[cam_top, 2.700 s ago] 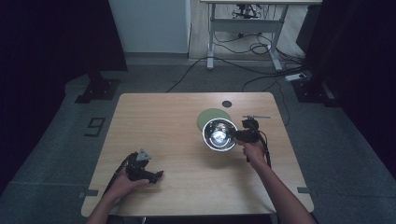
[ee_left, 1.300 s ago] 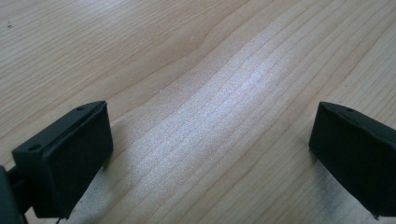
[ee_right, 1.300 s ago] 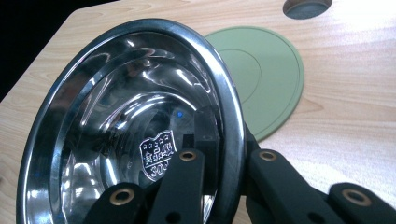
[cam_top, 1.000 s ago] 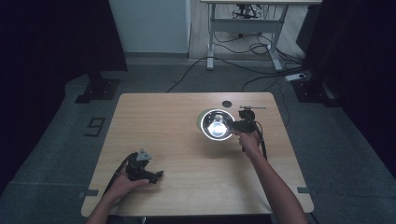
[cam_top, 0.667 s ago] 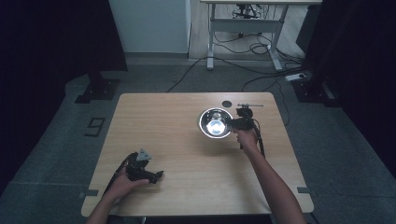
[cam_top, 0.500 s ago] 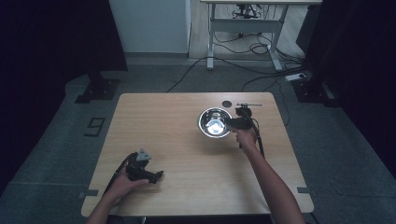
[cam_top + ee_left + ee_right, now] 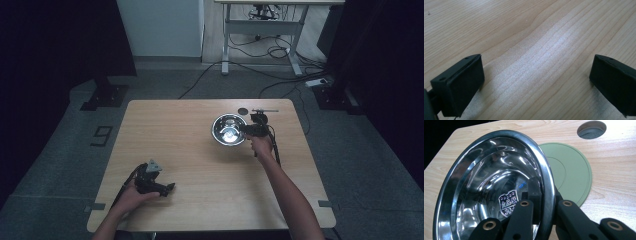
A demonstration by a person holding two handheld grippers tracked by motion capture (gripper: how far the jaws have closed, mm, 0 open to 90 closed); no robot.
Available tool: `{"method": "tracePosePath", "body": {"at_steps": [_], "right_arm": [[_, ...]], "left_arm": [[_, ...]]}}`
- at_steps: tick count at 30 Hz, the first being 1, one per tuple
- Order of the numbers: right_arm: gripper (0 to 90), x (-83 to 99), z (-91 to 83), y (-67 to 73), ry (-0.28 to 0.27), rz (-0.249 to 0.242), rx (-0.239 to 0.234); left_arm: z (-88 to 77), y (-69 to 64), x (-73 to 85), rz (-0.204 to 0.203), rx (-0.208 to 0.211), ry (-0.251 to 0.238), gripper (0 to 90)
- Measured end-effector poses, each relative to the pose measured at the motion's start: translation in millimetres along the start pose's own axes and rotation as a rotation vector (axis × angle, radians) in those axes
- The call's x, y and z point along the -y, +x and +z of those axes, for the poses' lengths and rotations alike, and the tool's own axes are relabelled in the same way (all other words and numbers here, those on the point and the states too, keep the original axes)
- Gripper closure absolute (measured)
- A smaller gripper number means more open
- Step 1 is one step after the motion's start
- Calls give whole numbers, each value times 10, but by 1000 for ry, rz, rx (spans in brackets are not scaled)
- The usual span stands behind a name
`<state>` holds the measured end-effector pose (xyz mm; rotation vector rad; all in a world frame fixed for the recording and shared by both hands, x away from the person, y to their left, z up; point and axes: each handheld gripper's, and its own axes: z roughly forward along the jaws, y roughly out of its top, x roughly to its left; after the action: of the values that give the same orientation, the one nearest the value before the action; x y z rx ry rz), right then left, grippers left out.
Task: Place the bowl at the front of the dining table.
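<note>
- Right gripper [image 7: 246, 129]: jaws clamped on the rim of the shiny round stainless-steel bowl [image 7: 228, 130], one jaw inside the rim, one outside.
- Steel bowl [image 7: 491, 192]: far right part of the light wooden table [image 7: 200, 150], tilted in the right gripper view, over the flat round green silicone mat [image 7: 571, 175].
- Green mat: lies flat on the table, near the round cable hole [image 7: 591, 129].
- Left gripper [image 7: 167, 189]: near-left table area, jaws spread wide, nothing between them; bare wood beneath [image 7: 536, 75].
</note>
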<state>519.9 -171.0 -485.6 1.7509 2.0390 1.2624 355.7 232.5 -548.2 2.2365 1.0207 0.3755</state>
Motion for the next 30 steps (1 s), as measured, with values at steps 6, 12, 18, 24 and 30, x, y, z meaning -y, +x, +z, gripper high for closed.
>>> {"method": "tracePosePath", "body": {"at_steps": [6, 12, 18, 24, 30], "right_arm": [[867, -13, 53, -35, 11, 14, 12], [868, -57, 127, -43, 10, 20, 13], [867, -74, 194, -51, 7, 23, 18], [868, -66, 280, -118, 11, 36, 32], [868, -60, 345, -189, 12, 61, 41]], "left_arm": [[0, 0, 0, 0, 0, 0, 0], [0, 0, 0, 0, 0, 0, 0], [0, 0, 0, -1, 0, 0, 0], [0, 0, 0, 0, 0, 0, 0], [0, 0, 0, 0, 0, 0, 0]]}}
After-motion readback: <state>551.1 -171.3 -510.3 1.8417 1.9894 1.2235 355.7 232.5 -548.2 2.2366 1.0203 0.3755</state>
